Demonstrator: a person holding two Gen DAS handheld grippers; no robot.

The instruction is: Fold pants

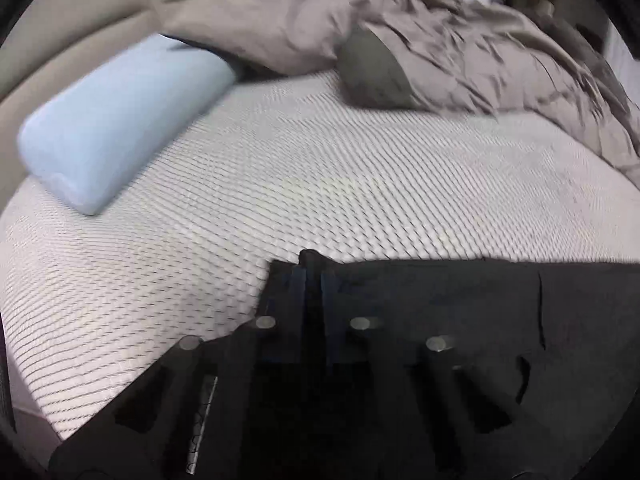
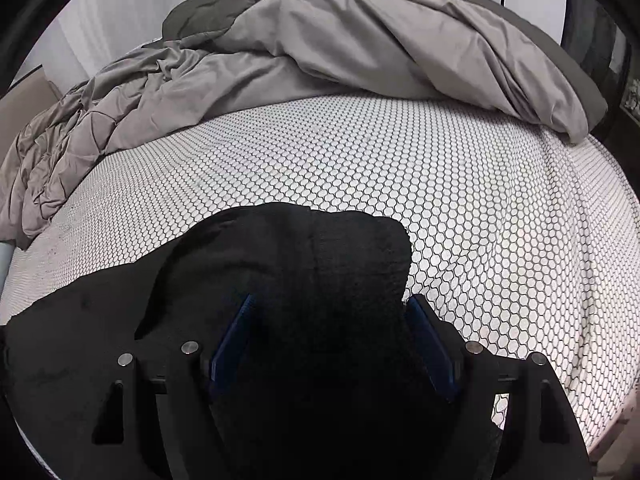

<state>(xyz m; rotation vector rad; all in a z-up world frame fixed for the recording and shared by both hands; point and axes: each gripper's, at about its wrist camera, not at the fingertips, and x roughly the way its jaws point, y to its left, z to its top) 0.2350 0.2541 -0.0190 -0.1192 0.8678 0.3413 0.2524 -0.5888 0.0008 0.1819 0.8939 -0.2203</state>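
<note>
Left gripper (image 1: pixel 314 280) jaws clamped on the black pants (image 1: pixel 500 312) edge; right gripper (image 2: pixel 330 320) jaws spread wide, pants bunched between. Blue pillow (image 1: pixel 120 120) and grey duvet (image 2: pixel 320 48) well clear on the bed (image 2: pixel 480 200).

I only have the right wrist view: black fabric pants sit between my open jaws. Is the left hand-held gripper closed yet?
Observer: Yes. The left hand-held gripper is shut, fingers together at the edge of the black fabric pants, apparently pinching it.
Operator: Anything lying to its left?
Observer: A light blue cylindrical bolster pillow lies on the white honeycomb-patterned mattress, apart from the pants.
Operator: What's ahead of its fingertips?
Observer: Bare mattress, up to the crumpled grey duvet.
</note>
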